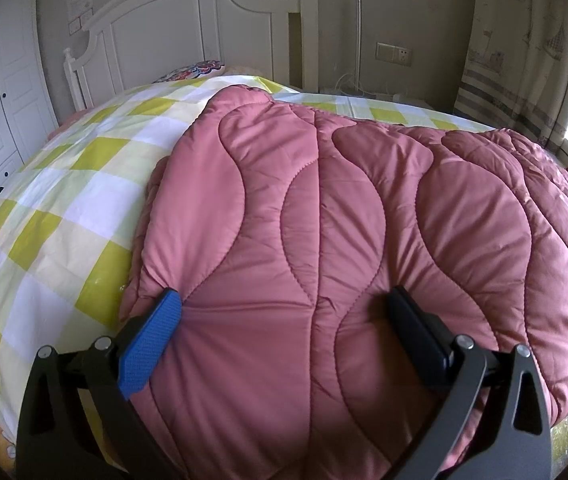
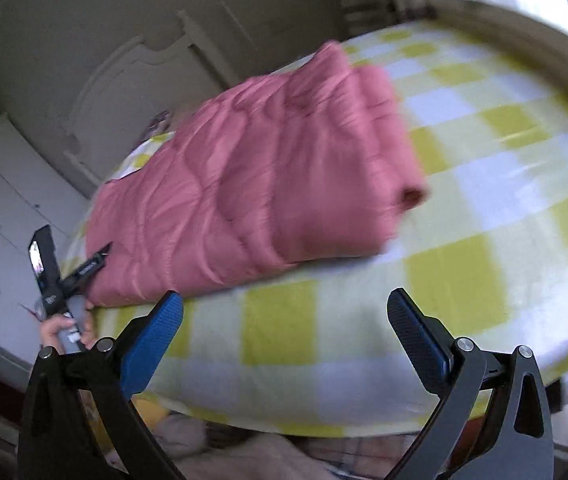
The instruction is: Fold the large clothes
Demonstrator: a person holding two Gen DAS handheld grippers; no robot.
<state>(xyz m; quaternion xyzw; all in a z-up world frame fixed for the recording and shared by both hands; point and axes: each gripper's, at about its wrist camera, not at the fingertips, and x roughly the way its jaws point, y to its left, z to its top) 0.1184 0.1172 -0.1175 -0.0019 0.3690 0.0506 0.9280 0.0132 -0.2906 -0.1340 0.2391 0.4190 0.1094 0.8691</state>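
Close to the left wrist camera, the left gripper (image 1: 284, 320) has its fingers (image 1: 150, 344) spread wide apart over the near end of the pink quilt (image 1: 344, 220), gripping nothing; the blue pad sits at the quilt's left edge and the dark pad rests on the padded surface further right. Seen from the right wrist camera, the right gripper (image 2: 284, 328) also stands wide open and empty, above the near edge of the bed (image 2: 484, 264), clear of the quilt (image 2: 252, 184). That view is blurred. The quilt lies folded into a long thick band on the yellow-and-white checked sheet (image 1: 56, 200), running from the bed's near left corner toward the headboard (image 1: 188, 28). At that near left corner a hand (image 2: 66, 330) holds the left gripper (image 2: 92, 266) against the quilt's end. Beyond the quilt a patterned pillow (image 1: 192, 70) lies below the white headboard, with a white wardrobe (image 1: 0, 92) to the left and a curtain (image 1: 524, 52) to the right
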